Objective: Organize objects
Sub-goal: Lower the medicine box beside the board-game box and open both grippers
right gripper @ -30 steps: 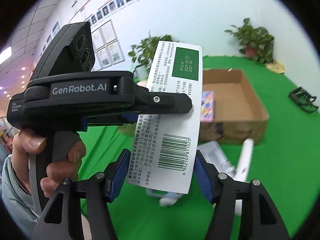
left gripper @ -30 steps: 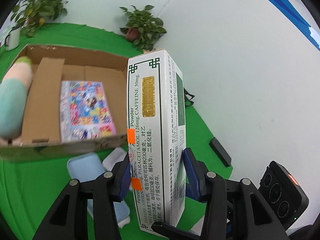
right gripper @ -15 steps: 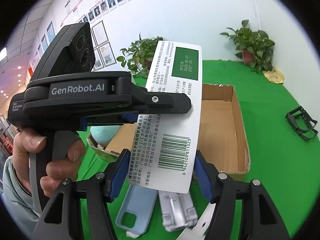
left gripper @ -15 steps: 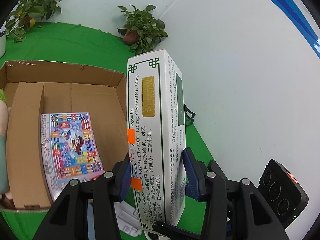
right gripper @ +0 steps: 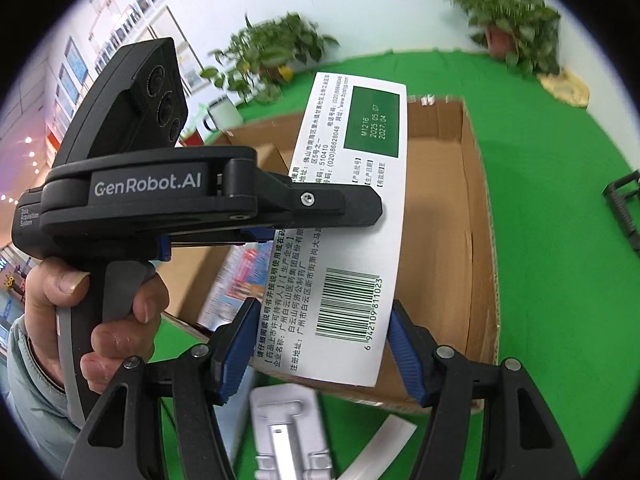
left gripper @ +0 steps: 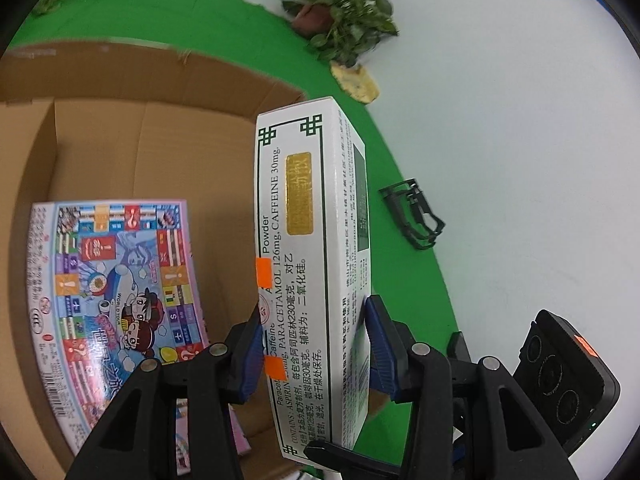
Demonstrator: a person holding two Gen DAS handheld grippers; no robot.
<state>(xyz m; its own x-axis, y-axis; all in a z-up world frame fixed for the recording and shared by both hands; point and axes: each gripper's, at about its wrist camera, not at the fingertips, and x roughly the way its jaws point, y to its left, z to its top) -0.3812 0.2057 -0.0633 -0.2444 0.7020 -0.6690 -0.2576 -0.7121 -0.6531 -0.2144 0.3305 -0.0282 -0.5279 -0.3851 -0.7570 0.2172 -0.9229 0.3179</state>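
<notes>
1. In the left wrist view, your left gripper (left gripper: 316,344) is clamping the white medicine box (left gripper: 310,264) by its two narrow sides, both blue pads pressing on it, and the box is standing upright along the fingers.
2. You are holding it over the near right part of the open cardboard carton (left gripper: 132,148), above the carton's floor and not yet resting on it, so I judge this item to be only partly delivered: lowering and letting go are still ahead of you.
3. The carton is already holding a colourful board-game box (left gripper: 116,292), lying flat on the left of its floor; the floor just beside it, under the medicine box, is showing bare cardboard.
4. On the green bench (left gripper: 404,264) to the right, a black wire clip (left gripper: 414,214) is lying outside the carton.
5. In the right wrist view, your right gripper (right gripper: 322,344) is closing on the same box at its barcode end, pads touching both edges, so both hands are sharing the load; the left hand (right gripper: 96,312) is gripping its handle at the left.
6. The carton is sitting behind the box, with the game box showing inside it.
7. Near the bottom edge, a silver-grey stand (right gripper: 288,428) and a white strip (right gripper: 384,444) are lying on the bench outside the carton, so I reckon several things are left to put away.
</notes>
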